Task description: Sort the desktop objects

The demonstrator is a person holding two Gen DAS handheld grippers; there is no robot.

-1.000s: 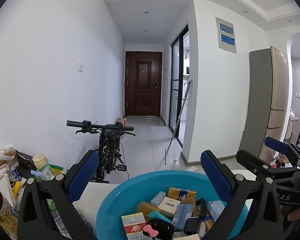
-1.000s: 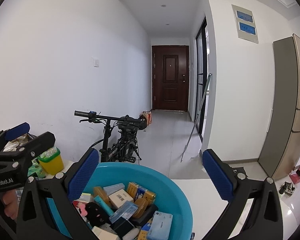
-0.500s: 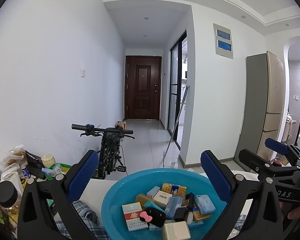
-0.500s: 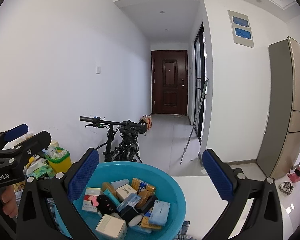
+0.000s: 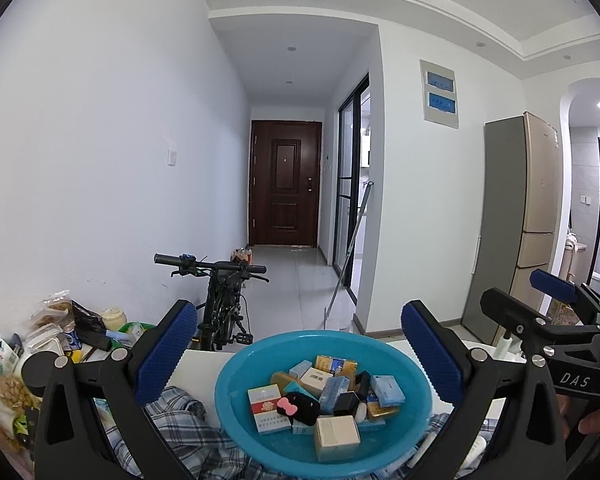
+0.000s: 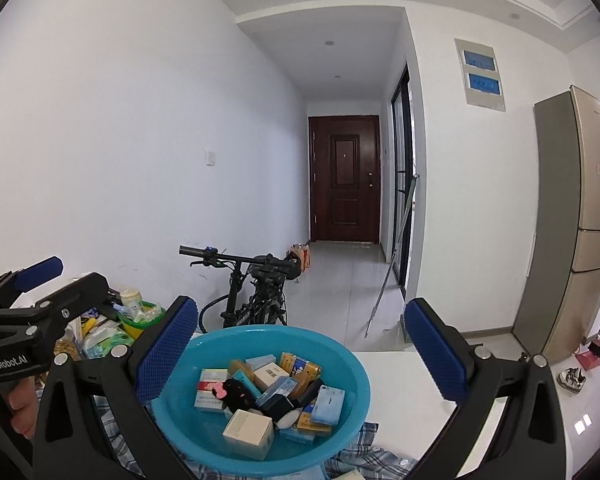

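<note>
A blue plastic basin (image 5: 236, 376) sits on a plaid cloth (image 5: 180, 420) on the white table; it also shows in the right wrist view (image 6: 356, 384). It holds several small boxes, among them a red-and-white pack (image 5: 267, 403), a beige carton (image 5: 336, 436) and a black case with a pink bow (image 5: 300, 402). My left gripper (image 5: 300, 354) is open and empty, held above and before the basin. My right gripper (image 6: 300, 352) is open and empty too, to the right of the left one. Each gripper shows at the edge of the other's view.
A heap of snack bags, jars and a green tub (image 6: 140, 316) lies at the table's left. A black bicycle (image 5: 224, 304) leans on the wall beyond the table. A hallway with a dark door (image 5: 286, 184) runs ahead, a fridge (image 5: 528, 220) at right.
Both cameras have risen and pulled back, so the basin sits lower and shows more of its contents and the plaid cloth. Both grippers stay open.
</note>
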